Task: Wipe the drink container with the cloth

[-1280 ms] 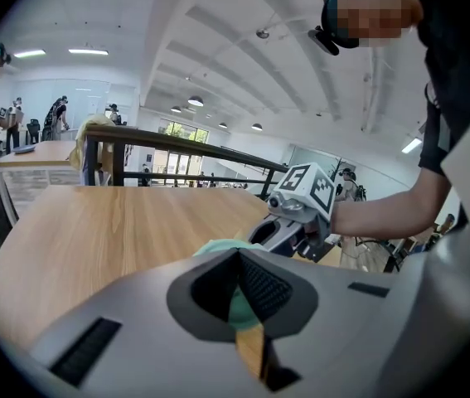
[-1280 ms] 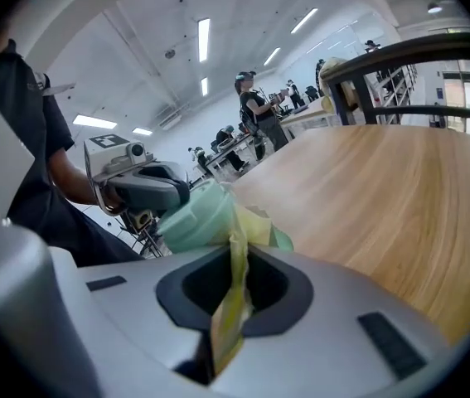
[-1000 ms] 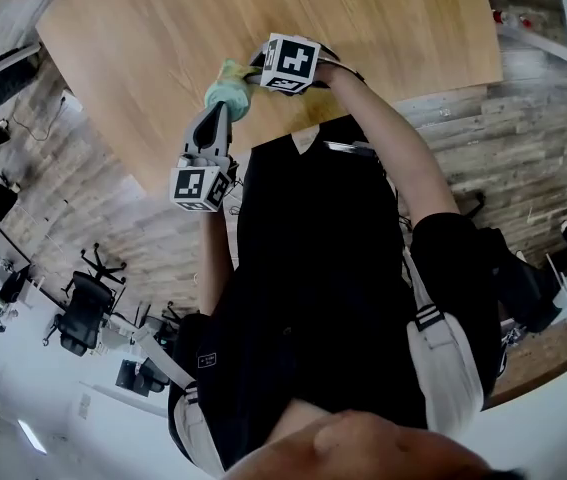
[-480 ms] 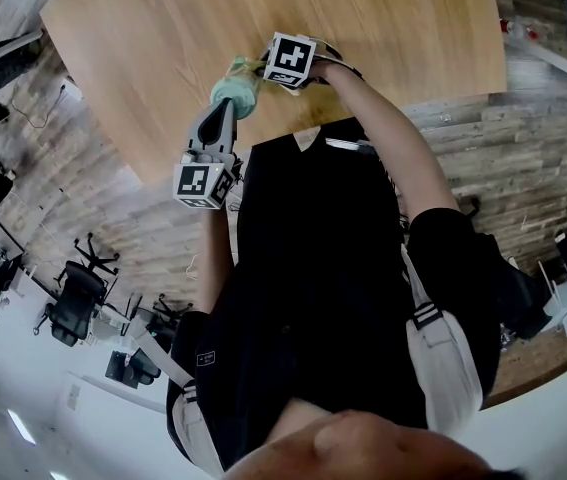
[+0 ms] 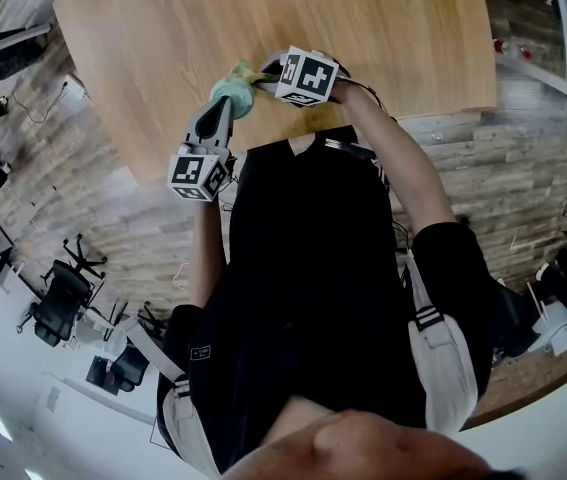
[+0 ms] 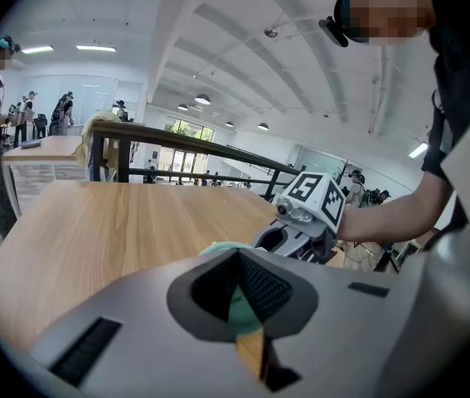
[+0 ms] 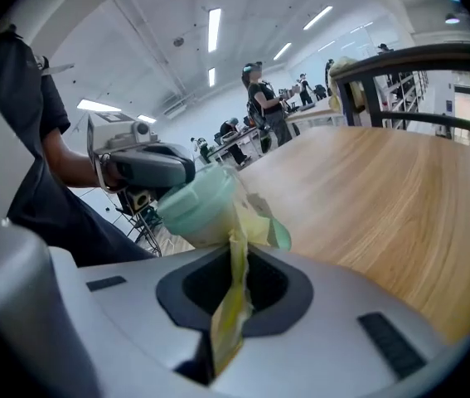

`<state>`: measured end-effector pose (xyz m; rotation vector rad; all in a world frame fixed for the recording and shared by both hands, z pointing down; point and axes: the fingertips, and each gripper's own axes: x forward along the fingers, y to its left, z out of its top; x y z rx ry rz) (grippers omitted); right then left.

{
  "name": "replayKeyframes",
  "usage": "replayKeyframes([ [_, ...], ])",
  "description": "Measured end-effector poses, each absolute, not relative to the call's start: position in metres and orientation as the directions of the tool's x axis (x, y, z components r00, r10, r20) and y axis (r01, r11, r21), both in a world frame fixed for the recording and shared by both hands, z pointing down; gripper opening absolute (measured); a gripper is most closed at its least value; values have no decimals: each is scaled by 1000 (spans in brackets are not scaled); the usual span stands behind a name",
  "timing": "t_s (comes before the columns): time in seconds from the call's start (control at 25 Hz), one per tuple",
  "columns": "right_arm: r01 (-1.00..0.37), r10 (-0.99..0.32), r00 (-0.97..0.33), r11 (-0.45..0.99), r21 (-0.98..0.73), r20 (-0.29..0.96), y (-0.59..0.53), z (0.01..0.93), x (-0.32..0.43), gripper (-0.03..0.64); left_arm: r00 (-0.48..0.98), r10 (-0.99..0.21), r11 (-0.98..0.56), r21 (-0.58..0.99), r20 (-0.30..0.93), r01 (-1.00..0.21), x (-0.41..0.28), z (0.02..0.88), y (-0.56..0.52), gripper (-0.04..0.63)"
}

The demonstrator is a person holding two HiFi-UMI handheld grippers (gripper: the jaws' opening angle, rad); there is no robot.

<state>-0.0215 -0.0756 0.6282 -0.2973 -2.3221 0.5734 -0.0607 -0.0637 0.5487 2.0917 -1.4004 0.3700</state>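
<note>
A mint-green drink container [image 5: 231, 95] hangs above the near edge of the wooden table [image 5: 363, 18]. My left gripper [image 5: 227, 108] is shut on it from below; in the left gripper view the green body [image 6: 239, 303] fills the space between the jaws. My right gripper [image 5: 264, 76] is shut on a yellow cloth [image 5: 247, 71] that lies against the container's top right side. In the right gripper view the cloth [image 7: 233, 293] runs from the jaws up onto the container [image 7: 191, 208], with the left gripper [image 7: 147, 169] behind it.
The table's near edge [image 5: 203, 148] lies just below the grippers, with the person's dark torso close behind. Office chairs [image 5: 58, 303] stand on the plank floor at lower left. People stand by a far table [image 6: 44, 146], and a dark railing [image 6: 176, 143] runs behind.
The right gripper has shifted slightly right and turned, drawing the cloth across the container's top. The left gripper still holds the container in about the same spot.
</note>
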Motion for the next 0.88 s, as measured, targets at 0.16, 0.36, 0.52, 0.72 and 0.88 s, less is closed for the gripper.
replayKeyframes([
  [0.16, 57, 345, -755, 882, -469, 558, -79, 608, -23, 43, 388, -759, -258, 305, 523, -917, -63, 548, -68, 21],
  [0.36, 95, 363, -742, 889, -448, 563, -62, 605, -17, 43, 410, -739, -265, 330, 534, -906, -63, 547, -66, 21],
  [0.52, 131, 382, -727, 892, -432, 570, -48, 600, -11, 43, 431, -706, -281, 336, 562, -899, -64, 548, -72, 21],
  [0.72, 124, 378, -696, 900, -417, 610, -22, 610, -12, 43, 463, -685, -333, 324, 562, -885, -69, 547, -69, 21],
  [0.88, 38, 322, -684, 912, -409, 654, -14, 625, -19, 43, 514, -670, -393, 332, 536, -857, -70, 547, -67, 21],
])
